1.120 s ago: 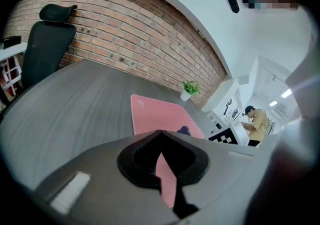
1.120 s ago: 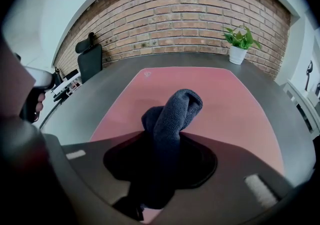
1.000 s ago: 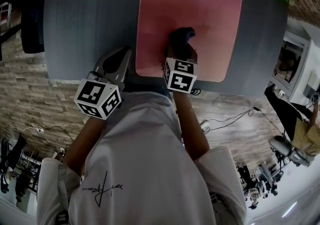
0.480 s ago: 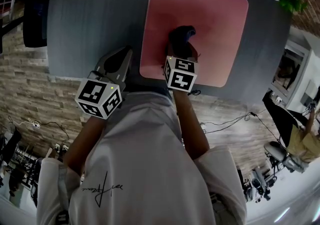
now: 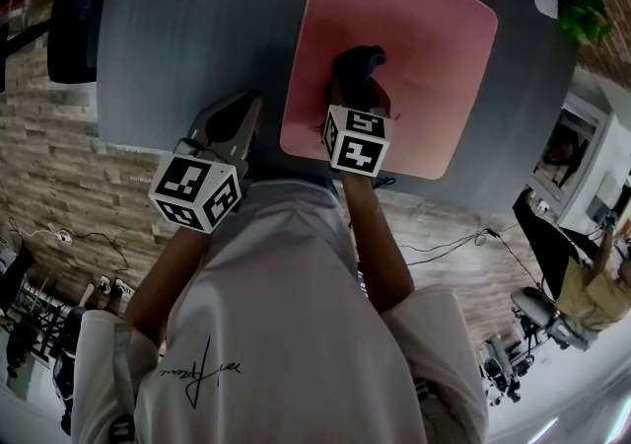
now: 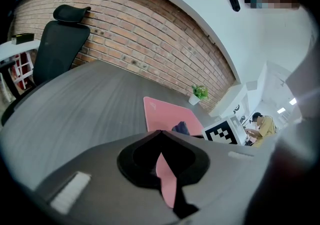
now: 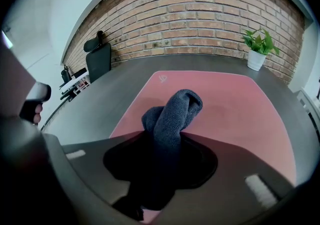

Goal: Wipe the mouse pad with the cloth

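A pink mouse pad lies on the grey table. In the right gripper view the pad spreads out ahead. My right gripper is over the pad's near half, shut on a dark blue cloth. The bunched cloth sticks out forward from between the jaws of the right gripper and rests on the pad. My left gripper hovers over the bare table left of the pad, near the front edge. Seen in its own view, the left gripper is shut with nothing in it.
A small potted plant stands at the table's far right corner. A black office chair sits at the far left by the brick wall. The table's front edge is just under both grippers. Another person sits off to the right.
The head view has drifted, so the pad shows further right. My right gripper with the cloth now sits a little nearer the pad's left edge. The left gripper has stayed put.
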The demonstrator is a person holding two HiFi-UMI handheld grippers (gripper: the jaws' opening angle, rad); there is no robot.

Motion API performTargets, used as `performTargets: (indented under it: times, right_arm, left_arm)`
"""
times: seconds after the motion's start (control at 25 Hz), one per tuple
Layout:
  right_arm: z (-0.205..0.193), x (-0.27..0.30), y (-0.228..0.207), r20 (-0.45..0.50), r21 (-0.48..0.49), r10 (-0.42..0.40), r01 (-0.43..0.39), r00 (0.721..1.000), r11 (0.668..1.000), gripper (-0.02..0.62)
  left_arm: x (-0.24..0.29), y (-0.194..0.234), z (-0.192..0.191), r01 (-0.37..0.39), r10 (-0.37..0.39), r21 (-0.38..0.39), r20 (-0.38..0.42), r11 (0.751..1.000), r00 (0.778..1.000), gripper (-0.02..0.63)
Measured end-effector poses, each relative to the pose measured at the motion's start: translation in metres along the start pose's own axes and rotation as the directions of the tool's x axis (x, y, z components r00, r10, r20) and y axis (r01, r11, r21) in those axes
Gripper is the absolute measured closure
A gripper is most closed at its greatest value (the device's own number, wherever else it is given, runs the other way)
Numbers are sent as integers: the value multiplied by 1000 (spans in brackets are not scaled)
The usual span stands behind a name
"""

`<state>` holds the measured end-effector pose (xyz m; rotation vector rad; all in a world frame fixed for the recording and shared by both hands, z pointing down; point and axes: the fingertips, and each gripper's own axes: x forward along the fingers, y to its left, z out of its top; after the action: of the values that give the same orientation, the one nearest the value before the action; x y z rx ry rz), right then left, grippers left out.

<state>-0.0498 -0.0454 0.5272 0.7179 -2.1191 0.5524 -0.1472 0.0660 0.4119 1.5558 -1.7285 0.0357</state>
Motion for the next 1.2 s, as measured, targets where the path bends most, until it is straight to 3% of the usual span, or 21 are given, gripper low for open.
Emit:
performTargets:
  times: [0.52, 0.88, 1.2]
  right_arm:
    - [17, 15, 8, 16, -20, 27, -27, 999, 999, 454]
    - [29, 23, 10, 27, -17, 57, -56, 998, 998, 446]
    - [36, 30, 6, 36, -30, 83, -82, 996, 996, 443]
  left_arm:
    - [1, 8, 0, -13, 13, -14, -5, 1000, 1000, 598]
    - [5, 6, 4, -17, 18, 36, -16, 999, 1000, 598]
    - [9, 5, 2, -28, 29, 32, -25, 999, 999, 597]
